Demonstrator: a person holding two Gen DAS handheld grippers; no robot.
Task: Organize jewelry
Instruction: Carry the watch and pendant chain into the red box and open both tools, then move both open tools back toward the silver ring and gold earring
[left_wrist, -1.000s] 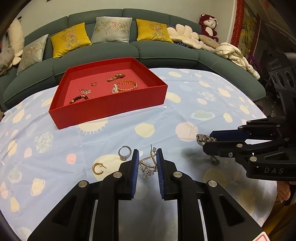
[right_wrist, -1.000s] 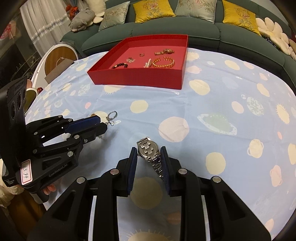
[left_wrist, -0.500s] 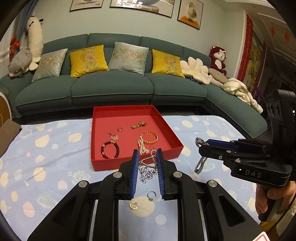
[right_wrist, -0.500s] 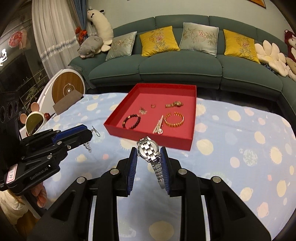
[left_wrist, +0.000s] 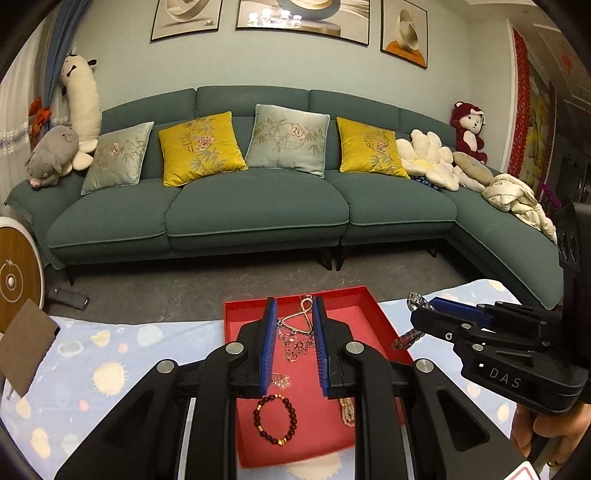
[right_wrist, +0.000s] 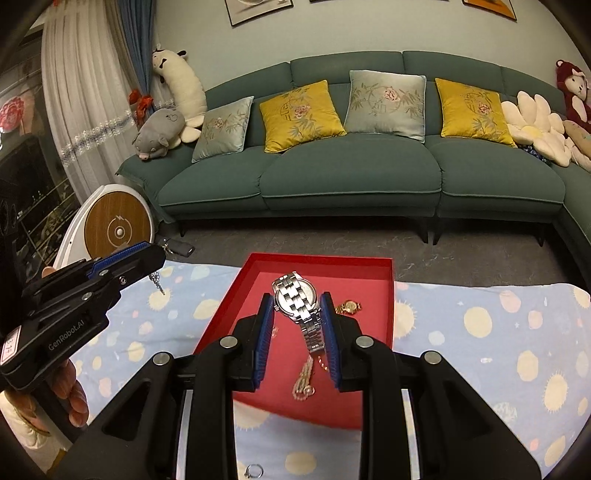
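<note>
My left gripper (left_wrist: 294, 317) is shut on a silver necklace (left_wrist: 295, 332) and holds it above the red tray (left_wrist: 365, 321). My right gripper (right_wrist: 297, 310) is shut on a silver watch (right_wrist: 297, 301) and holds it above the same tray (right_wrist: 225, 314). In the tray lie a dark bead bracelet (left_wrist: 275, 419), a pearl piece (right_wrist: 304, 378) and a small gold watch (right_wrist: 348, 306). The right gripper also shows at the right of the left wrist view (left_wrist: 417, 306), and the left gripper at the left of the right wrist view (right_wrist: 157, 258).
The tray sits on a table with a light blue patterned cloth (right_wrist: 480, 332). A silver ring (right_wrist: 254, 469) lies on the cloth near me. A green sofa (left_wrist: 258, 206) with cushions stands behind the table. A round wooden-faced device (right_wrist: 117, 230) stands at the left.
Both grippers have risen from the cloth and moved forward over the red tray, carrying the necklace and the watch. The ring and gold hoop stayed on the cloth.
</note>
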